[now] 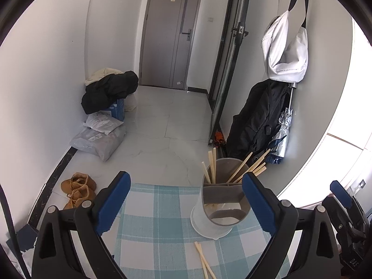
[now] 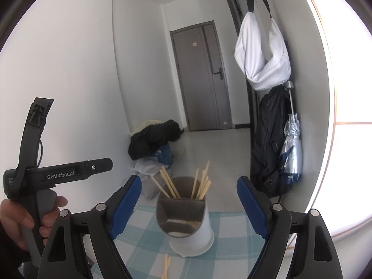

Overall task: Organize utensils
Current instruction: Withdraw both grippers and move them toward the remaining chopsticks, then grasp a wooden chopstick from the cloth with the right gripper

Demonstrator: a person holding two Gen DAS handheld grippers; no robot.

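Both our hand-held grippers, left (image 1: 184,202) and right (image 2: 188,205), gape wide and empty, so we dip for the pale wooden chopsticks (image 1: 203,259) lying on the checked surface (image 1: 158,227) before the white divided holder (image 1: 219,209).

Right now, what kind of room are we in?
Probably a home entryway: there's a grey front door, shoes on the tile floor, and a backpack and umbrella hanging by the wall.

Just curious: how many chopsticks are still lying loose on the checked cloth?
2, side by side on the tablecloth just in front of the white holder: loose chopsticks. More may lie out of view.
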